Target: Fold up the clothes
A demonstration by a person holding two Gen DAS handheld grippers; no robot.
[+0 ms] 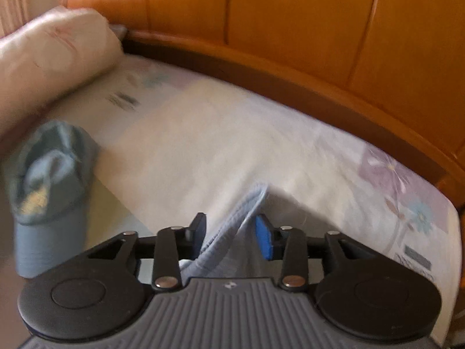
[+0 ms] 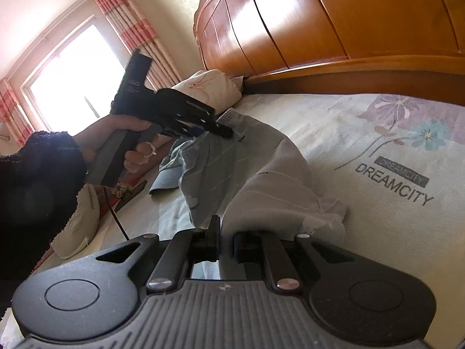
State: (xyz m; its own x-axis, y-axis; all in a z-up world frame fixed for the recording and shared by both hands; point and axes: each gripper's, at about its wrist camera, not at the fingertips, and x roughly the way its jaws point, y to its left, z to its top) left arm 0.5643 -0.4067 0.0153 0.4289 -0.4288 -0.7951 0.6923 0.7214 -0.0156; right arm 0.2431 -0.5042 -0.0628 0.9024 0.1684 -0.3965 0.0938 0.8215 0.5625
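Observation:
A pale grey-blue garment (image 2: 247,168) lies bunched on the bed and is lifted at two places. In the left wrist view my left gripper (image 1: 231,237) stands open. The garment's ribbed blue edge (image 1: 232,224) rises between its fingers, and the blue pad (image 1: 264,241) is clear of the cloth. From the right wrist view the left gripper (image 2: 225,131) sits at the garment's far top edge, held by a hand (image 2: 116,139) in a dark sleeve. My right gripper (image 2: 227,242) is shut on a near fold of the garment.
A blue cap (image 1: 49,189) lies on the bed left of the garment. A cream pillow (image 1: 52,52) rests against the orange wooden headboard (image 1: 290,14). The flowered sheet (image 2: 392,180) spreads to the right. A bright window (image 2: 72,72) with striped curtains is at the left.

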